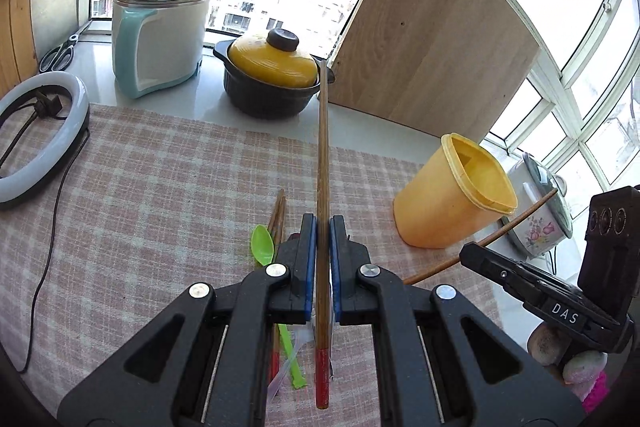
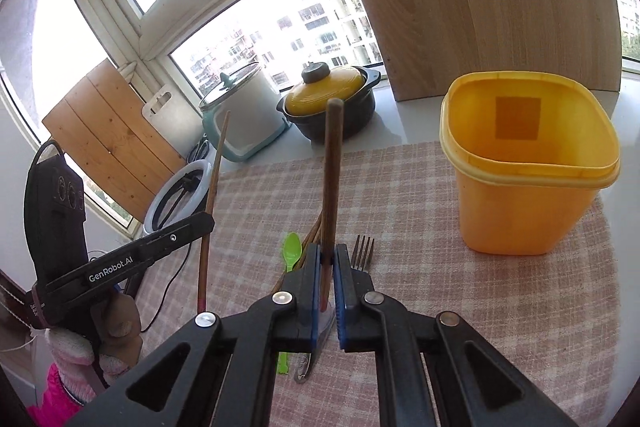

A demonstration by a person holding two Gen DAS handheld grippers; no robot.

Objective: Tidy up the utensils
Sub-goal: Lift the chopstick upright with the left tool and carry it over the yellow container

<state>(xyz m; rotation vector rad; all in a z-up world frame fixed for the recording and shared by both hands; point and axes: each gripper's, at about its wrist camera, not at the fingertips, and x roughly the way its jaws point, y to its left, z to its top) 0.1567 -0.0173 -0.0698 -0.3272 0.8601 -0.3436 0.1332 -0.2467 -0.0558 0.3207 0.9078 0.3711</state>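
My left gripper is shut on a brown chopstick with a red end, held above the checked cloth. My right gripper is shut on another brown chopstick that points up and forward. The yellow plastic tub stands open to the right of it; it also shows in the left wrist view. On the cloth under the grippers lie a green plastic spoon, a metal fork and more chopsticks. The left gripper with its chopstick shows in the right wrist view.
A black pot with a yellow lid, a white and teal cooker, a wooden board, a ring light with its cable, scissors and a floral rice cooker stand around the cloth.
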